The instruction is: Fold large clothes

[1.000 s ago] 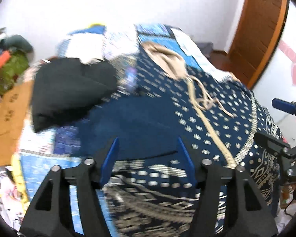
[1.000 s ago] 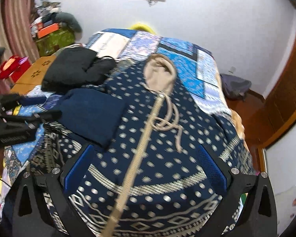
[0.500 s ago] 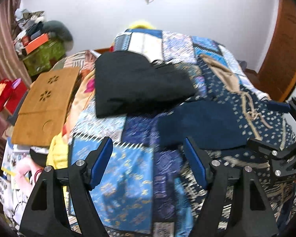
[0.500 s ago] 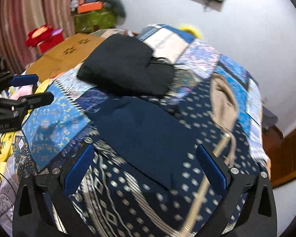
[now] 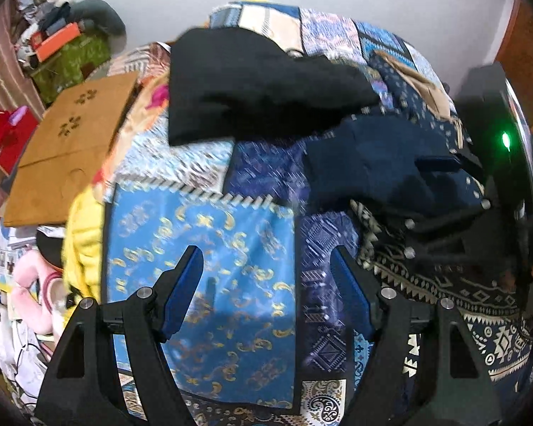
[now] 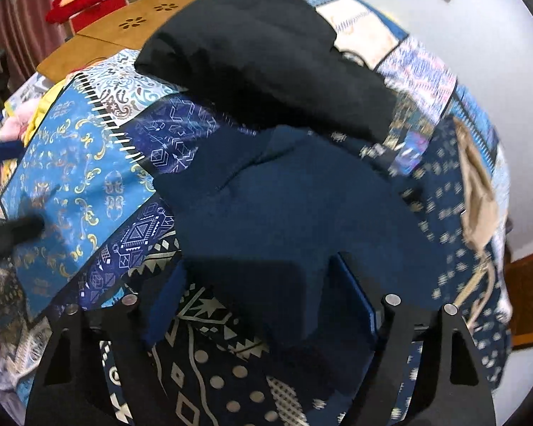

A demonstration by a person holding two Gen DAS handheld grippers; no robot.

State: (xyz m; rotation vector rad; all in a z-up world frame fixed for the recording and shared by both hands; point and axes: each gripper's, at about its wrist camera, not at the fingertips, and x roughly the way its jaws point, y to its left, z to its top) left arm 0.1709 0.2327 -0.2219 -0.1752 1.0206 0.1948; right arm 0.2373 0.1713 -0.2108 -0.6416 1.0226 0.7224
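A large navy patterned garment [image 6: 455, 213], dotted and banded with pale geometric borders, lies spread across a bed, its beige collar and drawstring [image 6: 476, 191] trailing off to the right of the right gripper [image 6: 259, 305]. That gripper points steeply down at the cloth, its blue-padded jaws having just been closing; a plain dark blue folded piece [image 6: 302, 206] sits on the garment and its near edge lies between the pads, though blur hides whether the pads press it. Beyond the dark blue piece, farther from the gripper, rests a black folded garment [image 6: 266, 53], overlapping its far edge. In the left wrist view, the left gripper [image 5: 266, 284] hangs with its jaws apart and nothing between them, above a bright blue gold-figured panel of the patchwork quilt [image 5: 209, 234] that covers the bed. To its right the navy garment's zigzag border [image 5: 444, 284] lies on the quilt, with the right gripper's black frame close over it. To the left of the bed stand a brown cut-out board [image 5: 71, 142] and a red box [image 5: 7, 135] against a striped curtain.
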